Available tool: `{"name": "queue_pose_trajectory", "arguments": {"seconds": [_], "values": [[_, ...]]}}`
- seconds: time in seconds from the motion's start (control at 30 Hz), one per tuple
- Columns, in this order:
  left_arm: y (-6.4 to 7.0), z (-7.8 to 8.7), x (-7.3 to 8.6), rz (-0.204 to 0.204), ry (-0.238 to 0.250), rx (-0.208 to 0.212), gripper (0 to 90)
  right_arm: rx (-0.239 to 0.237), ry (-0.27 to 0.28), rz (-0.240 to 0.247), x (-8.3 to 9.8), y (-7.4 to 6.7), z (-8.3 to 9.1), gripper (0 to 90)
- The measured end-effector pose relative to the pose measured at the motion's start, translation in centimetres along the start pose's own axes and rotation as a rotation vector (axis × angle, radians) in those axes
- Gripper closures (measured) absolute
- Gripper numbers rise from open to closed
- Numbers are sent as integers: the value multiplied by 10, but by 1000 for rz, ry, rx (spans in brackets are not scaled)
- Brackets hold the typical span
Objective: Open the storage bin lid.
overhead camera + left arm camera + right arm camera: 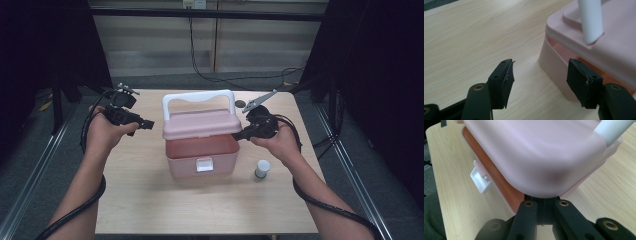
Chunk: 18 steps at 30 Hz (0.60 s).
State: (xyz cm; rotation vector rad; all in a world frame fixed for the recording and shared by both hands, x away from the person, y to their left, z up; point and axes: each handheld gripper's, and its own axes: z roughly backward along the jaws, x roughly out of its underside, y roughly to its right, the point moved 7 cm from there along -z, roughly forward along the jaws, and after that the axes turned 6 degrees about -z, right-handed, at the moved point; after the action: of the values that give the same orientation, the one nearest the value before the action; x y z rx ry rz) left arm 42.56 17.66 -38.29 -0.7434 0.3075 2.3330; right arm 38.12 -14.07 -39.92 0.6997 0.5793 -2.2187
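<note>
A pink box (pixel 202 160) with a white handle (pixel 198 97) stands mid-table. Its lid (pixel 200 124) is lifted at the front, baring the orange inside. My left gripper (pixel 147 123) hovers left of the box, open and holding nothing. In the left gripper view its jaws (pixel 540 80) stand apart over bare wood, with the box wall (pixel 554 65) and the lid (pixel 614 42) just beyond the right one. My right gripper (pixel 236 135) sits at the lid's right front corner. Its arms are drawn together (pixel 544 200), with their tips hidden under the lid (pixel 536 152).
A small white-capped bottle (pixel 262 169) stands on the table to the right of the box, in front of my right hand. The box's white latch (pixel 203 164) hangs on the front wall. A small dark object (pixel 240 103) lies behind the box.
</note>
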Motion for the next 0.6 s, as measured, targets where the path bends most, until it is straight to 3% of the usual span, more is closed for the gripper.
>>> {"name": "queue_pose_trajectory", "arguments": {"seconds": [0.17,0.33,0.6], "values": [[3,-3,6,18,2,22,381,7,-1,-1,-3,0,2,900],[7,-6,9,4,-3,28,381,10,4,-1,-5,1,4,900],[23,-12,4,-11,3,80,377,9,15,-11,-10,1,6,900]]}}
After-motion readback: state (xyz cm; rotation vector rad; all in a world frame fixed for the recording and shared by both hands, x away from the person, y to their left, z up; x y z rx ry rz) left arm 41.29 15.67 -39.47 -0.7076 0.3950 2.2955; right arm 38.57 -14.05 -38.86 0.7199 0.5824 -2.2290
